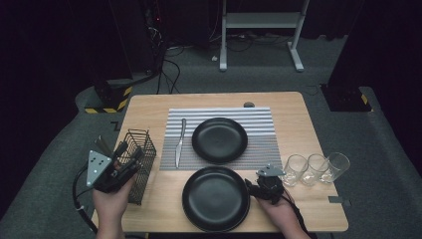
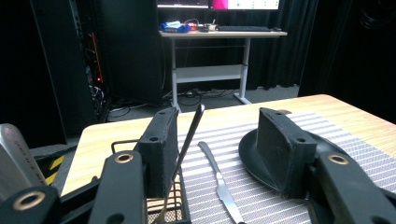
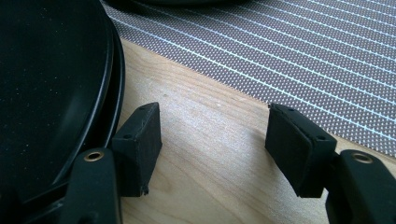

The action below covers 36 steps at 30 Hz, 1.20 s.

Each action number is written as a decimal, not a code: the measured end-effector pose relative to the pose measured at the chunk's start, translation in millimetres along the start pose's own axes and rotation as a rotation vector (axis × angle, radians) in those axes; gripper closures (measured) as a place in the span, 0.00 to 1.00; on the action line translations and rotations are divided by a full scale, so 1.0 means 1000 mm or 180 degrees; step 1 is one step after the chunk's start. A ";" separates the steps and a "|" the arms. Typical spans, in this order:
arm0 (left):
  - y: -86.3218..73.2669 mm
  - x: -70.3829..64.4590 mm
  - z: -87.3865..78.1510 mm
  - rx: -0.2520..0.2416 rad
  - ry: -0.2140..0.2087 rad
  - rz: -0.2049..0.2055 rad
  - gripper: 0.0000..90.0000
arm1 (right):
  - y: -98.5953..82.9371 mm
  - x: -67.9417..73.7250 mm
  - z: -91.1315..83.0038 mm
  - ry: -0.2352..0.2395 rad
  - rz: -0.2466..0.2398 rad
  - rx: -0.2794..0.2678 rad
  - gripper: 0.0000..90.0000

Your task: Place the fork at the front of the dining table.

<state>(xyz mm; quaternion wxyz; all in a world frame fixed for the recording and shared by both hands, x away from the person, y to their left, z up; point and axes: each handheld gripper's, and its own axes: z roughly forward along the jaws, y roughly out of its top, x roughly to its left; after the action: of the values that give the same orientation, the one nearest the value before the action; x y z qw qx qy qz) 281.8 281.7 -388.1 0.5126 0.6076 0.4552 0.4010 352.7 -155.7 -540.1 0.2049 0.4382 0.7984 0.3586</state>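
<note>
- Wire basket (image 1: 139,162) at left edge of worktop (image 1: 298,119), cutlery handles standing in it; thin metal handle (image 2: 189,135) rising from it beside inner face of one left finger.
- Left gripper (image 1: 122,162) held over basket's left side; fingers (image 2: 161,151) wide apart, clamped on nothing; whether the thin handle touches the finger cannot be told.
- Knife (image 1: 179,142) flat on left part of striped placemat (image 1: 259,124), well apart from basket.
- Far black plate (image 1: 219,140) on placemat, just right of knife.
- Near black plate (image 1: 215,198) on bare worktop at front edge, just below placemat.
- Right gripper (image 1: 268,186) low at right rim of near plate; fingers (image 3: 140,140) apart over bare wood, holding nothing, left-hand finger just beside plate rim, contact not discernible.
- Three clear glasses (image 1: 313,168) in a row just right of right gripper, standing close together.
</note>
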 end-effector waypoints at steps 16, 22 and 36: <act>0.009 0.001 0.016 0.0147 0.0116 0.0159 0.52 | 0.000 0.000 0.000 0.0000 -0.0006 0.0000 0.40; 0.011 0.003 0.028 0.0254 0.0143 0.0141 0.50 | 0.000 0.000 0.000 0.0005 -0.0004 0.0001 0.40; 0.024 0.009 0.051 0.0382 0.0109 0.0176 0.49 | 0.000 0.000 0.000 0.0012 -0.0015 0.0000 0.40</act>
<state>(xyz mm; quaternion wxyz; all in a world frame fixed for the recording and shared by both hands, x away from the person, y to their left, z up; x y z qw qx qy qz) 336.7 275.6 -372.1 0.4561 0.6426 0.4703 0.3973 352.7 -155.8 -540.1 0.2043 0.4357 0.7997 0.3590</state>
